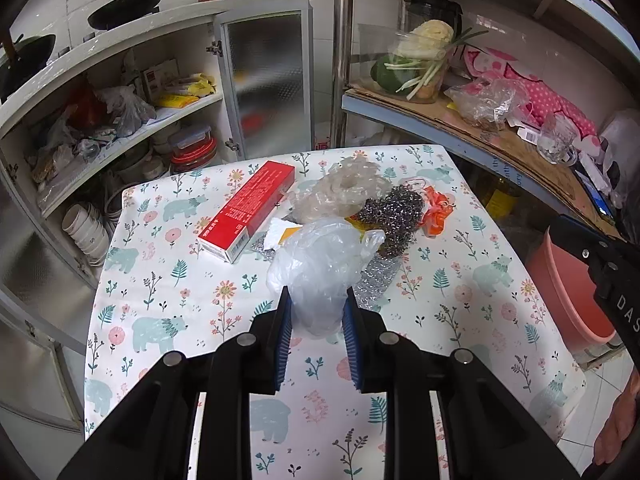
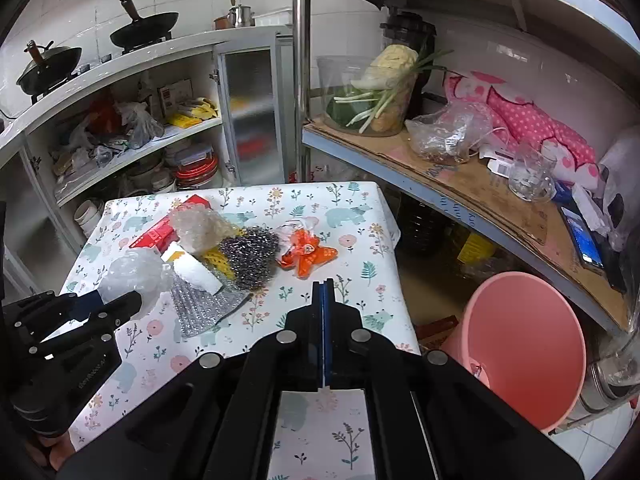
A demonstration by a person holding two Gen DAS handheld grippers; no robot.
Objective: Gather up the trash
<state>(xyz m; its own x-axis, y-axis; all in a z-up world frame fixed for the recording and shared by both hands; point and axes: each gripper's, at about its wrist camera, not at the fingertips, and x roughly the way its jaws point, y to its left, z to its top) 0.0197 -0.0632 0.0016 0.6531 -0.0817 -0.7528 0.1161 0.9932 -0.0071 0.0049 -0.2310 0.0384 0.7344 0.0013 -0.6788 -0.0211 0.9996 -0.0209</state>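
Observation:
My left gripper [image 1: 317, 304] is shut on a crumpled clear plastic bag [image 1: 320, 264], held just above the floral tablecloth; it also shows in the right wrist view [image 2: 132, 272]. Behind it lies a pile: a red box [image 1: 250, 210], a bubble-wrap wad [image 1: 344, 192], a steel wool scourer [image 1: 390, 216], an orange wrapper [image 1: 438, 210] and silver bubble foil [image 1: 378, 276]. My right gripper [image 2: 325, 284] is shut and empty, over the table's right side, near the orange wrapper [image 2: 308, 256]. A pink bucket [image 2: 524, 344] stands on the floor to the right of the table.
A small table with a floral cloth [image 1: 160, 300] stands before an open white cupboard [image 1: 120, 120] full of dishes. A metal shelf [image 2: 460, 184] on the right holds vegetables, bags, a glass and a phone. A steel post [image 1: 342, 52] rises behind the table.

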